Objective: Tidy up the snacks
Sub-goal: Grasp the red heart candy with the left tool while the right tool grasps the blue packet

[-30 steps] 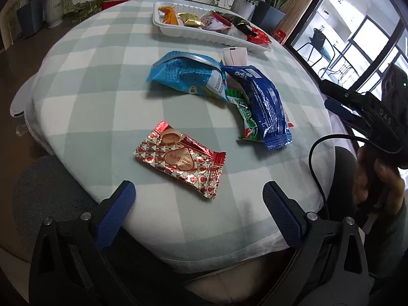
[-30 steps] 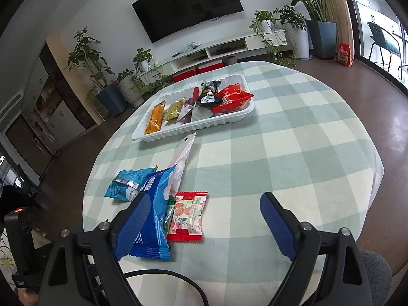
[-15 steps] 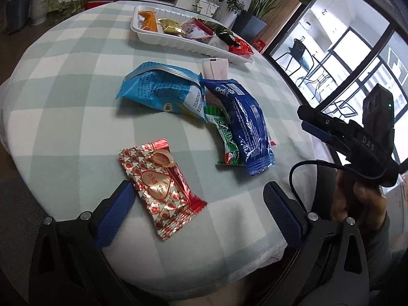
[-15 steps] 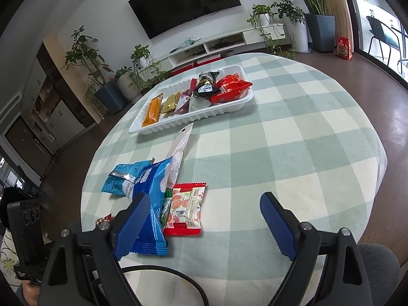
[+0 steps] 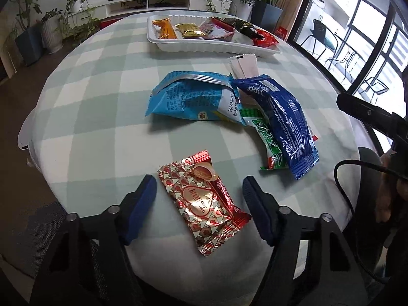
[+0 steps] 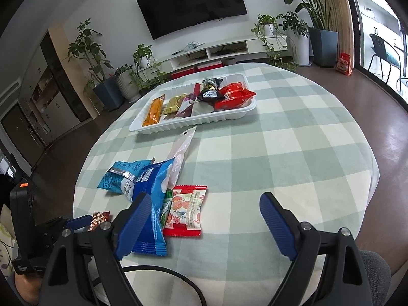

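Observation:
A red foil snack packet lies on the checked tablecloth between the open fingers of my left gripper, untouched by them; it also shows in the right wrist view. Beyond it lie a light blue bag, a dark blue packet over a green wrapper, and a pale wrapper. A white tray of several snacks stands at the far side. My right gripper is open and empty above the table's near edge, beside a red-and-white packet.
The round table has its edge close under both grippers. A grey seat sits below at the right. Potted plants and a low TV shelf stand far behind.
My left gripper has moved forward and swung over the red foil packet, which now lies between its fingers, and the fingers stand closer together. My right gripper has drifted slightly.

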Demonstrator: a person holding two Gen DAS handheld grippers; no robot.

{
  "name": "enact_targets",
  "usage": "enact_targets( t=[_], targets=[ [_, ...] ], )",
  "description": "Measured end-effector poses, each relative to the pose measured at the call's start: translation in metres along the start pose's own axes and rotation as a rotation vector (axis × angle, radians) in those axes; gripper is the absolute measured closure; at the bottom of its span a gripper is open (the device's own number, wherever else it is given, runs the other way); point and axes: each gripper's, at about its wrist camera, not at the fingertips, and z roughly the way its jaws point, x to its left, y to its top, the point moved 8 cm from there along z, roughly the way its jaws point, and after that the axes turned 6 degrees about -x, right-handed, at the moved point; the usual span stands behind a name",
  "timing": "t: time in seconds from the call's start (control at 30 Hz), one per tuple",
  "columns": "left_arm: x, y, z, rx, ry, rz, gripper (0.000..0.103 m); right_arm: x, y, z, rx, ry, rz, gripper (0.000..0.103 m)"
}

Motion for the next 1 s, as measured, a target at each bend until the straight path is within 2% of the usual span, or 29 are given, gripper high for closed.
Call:
enact_targets(
  t=[0.07, 0.3, 0.4, 0.57, 1.0],
  targets=[
    [0.003, 0.000, -0.001, -0.001, 0.000, 0.002, 0.046, 0.003, -0.001, 0.001, 0.006, 0.005, -0.005, 0.014],
    [0.001, -0.006, -0.004, -0.002, 0.037, 0.075, 0.057, 0.009, -0.001, -0.002, -0.003, -0.002, -0.036, 0.015],
    [0.004, -0.006, -0.005, 0.001, 0.040, 0.085, 0.067, 0.014, -0.001, -0.003, -0.002, 0.003, -0.051, 0.018],
    [0.004, -0.006, -0.005, 0.006, 0.028, 0.099, 0.069, 0.026, -0.003, -0.002, 0.013, 0.018, -0.085, 0.024],
    [0.011, -0.003, -0.014, -0.025, -0.032, 0.052, 0.070, 0.071, -0.017, 0.020, 0.119, 0.098, -0.136, 0.030]
  ],
)
